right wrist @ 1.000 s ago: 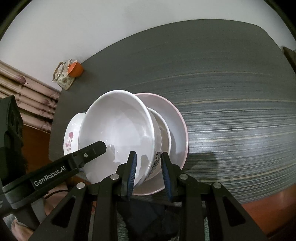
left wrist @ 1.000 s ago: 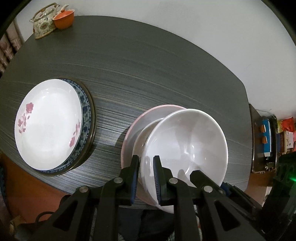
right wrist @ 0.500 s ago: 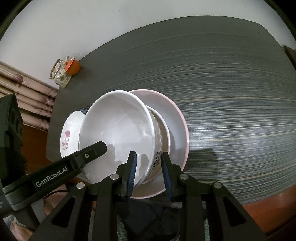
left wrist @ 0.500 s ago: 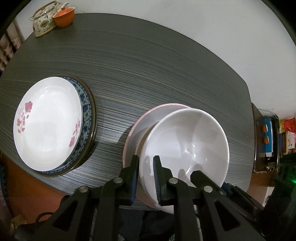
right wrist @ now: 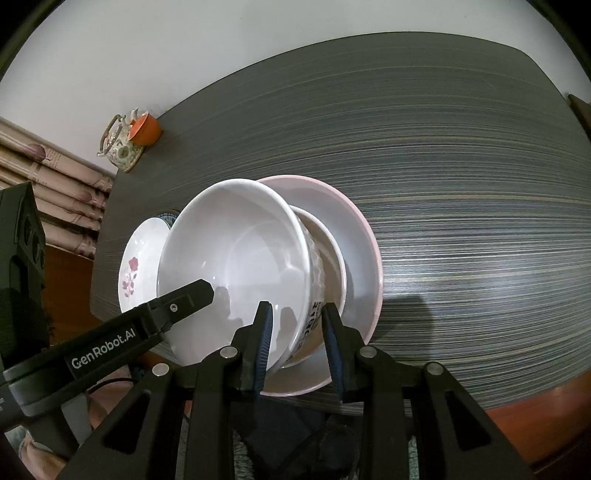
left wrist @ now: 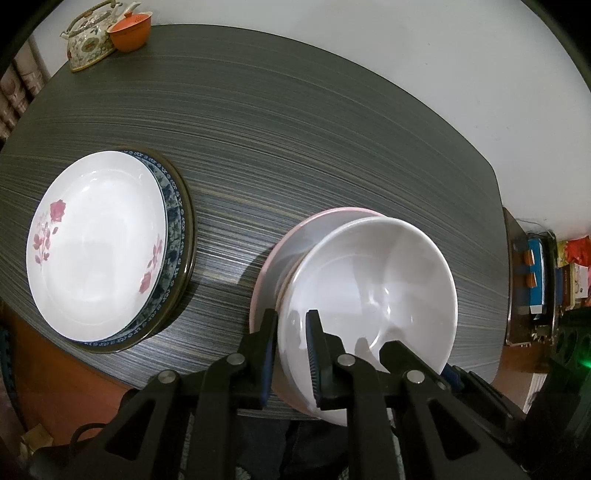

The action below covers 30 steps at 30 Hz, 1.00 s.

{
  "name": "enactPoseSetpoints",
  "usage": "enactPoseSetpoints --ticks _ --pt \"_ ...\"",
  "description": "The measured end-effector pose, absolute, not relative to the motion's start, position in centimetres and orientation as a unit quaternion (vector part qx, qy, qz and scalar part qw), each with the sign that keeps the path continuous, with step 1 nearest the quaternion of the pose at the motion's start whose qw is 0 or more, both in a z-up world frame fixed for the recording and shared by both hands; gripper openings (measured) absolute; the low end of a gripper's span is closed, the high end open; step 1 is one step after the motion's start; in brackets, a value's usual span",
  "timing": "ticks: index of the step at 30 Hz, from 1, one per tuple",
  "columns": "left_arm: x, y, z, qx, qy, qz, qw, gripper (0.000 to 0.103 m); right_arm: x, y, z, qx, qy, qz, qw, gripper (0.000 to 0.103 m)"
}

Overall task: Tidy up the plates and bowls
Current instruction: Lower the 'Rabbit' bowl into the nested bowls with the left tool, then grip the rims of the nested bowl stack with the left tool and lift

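A large white bowl (left wrist: 373, 295) sits tilted inside a smaller patterned bowl (right wrist: 325, 273), which rests in a wide pink-rimmed bowl (left wrist: 291, 247) near the table's front edge. My left gripper (left wrist: 291, 332) is shut on the white bowl's near rim. My right gripper (right wrist: 295, 328) is shut across the near walls of the white bowl (right wrist: 236, 254) and the patterned bowl. To the left lies a white flowered plate (left wrist: 96, 243) stacked on a blue-patterned plate (left wrist: 173, 206); it also shows in the right wrist view (right wrist: 140, 258).
A dark striped table (left wrist: 295, 129) carries everything. A floral teapot (left wrist: 88, 40) and an orange cup (left wrist: 129, 29) stand at its far left corner. A shelf with boxes (left wrist: 535, 273) stands beyond the right edge. A white wall rises behind.
The bowl stack has shifted slightly right and back from the plate stack, with both grippers still holding it. The plates have not moved.
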<state>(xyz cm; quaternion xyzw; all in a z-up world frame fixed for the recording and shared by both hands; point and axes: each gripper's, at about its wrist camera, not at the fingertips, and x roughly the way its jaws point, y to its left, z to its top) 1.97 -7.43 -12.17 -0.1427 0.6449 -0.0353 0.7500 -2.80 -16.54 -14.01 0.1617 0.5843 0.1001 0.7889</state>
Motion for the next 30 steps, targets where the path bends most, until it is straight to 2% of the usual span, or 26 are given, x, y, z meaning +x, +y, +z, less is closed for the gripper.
enactPoseSetpoints --ticks 6,22,30 --pt "2.0 -7.3 -12.2 -0.143 0.647 -0.035 0.748 0.017 -2.9 -16.4 -13.9 0.162 0.580 0.098 0.792 0.032" --pt "1.7 -6.9 -11.2 -0.151 0.644 -0.042 0.749 0.018 -2.8 -16.8 -14.2 0.168 0.579 0.100 0.791 0.033" --pt "1.7 -5.1 -9.4 -0.179 0.627 -0.054 0.757 0.021 -2.9 -17.4 -13.9 0.177 0.576 0.098 0.792 0.034"
